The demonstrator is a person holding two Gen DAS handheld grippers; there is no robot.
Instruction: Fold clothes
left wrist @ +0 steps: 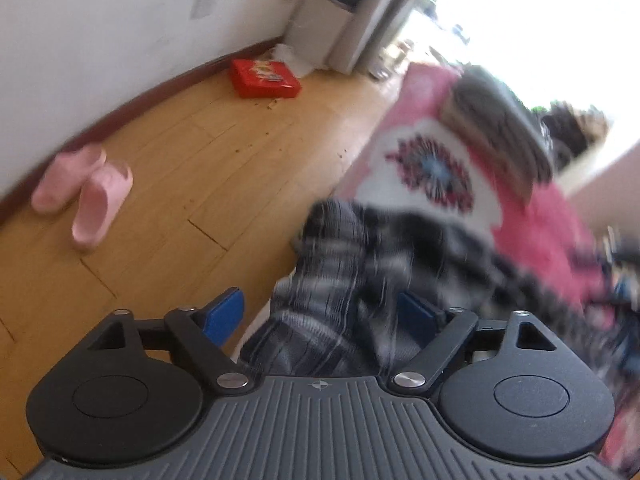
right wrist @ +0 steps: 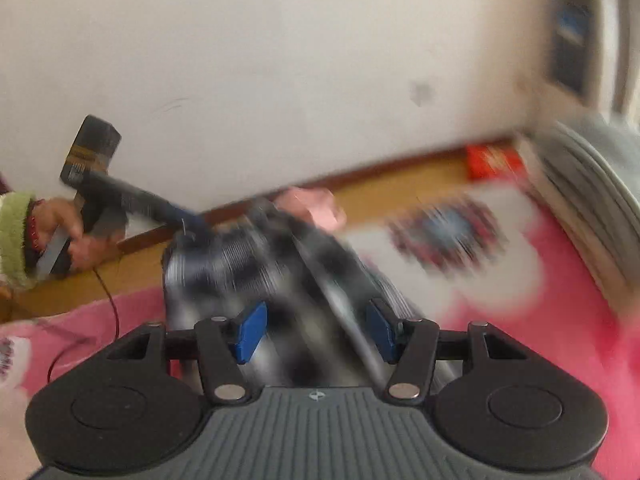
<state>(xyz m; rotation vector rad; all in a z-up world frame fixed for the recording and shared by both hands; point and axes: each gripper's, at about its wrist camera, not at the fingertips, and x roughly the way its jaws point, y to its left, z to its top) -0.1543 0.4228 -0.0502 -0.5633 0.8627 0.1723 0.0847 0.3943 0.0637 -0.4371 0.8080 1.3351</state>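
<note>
Red box (left wrist: 265,78) lies on the wood floor (left wrist: 192,168) near the wall (left wrist: 120,20); lid closed, contents not visible. Pink slippers (left wrist: 82,192) sit side by side on the floor by the baseboard. Pink blanket (right wrist: 560,280) with a white patterned patch covers the work surface. Black-and-white checked garment (left wrist: 360,280) lies bunched on the blanket, blurred in both views. Left gripper (left wrist: 320,312): jaws spread, cloth between the pads, not pinched. Right gripper (right wrist: 316,332): jaws spread, cloth beneath, contact cannot be told. Left hand (right wrist: 68,236), green cuff, grips the other tool's handle.
</note>
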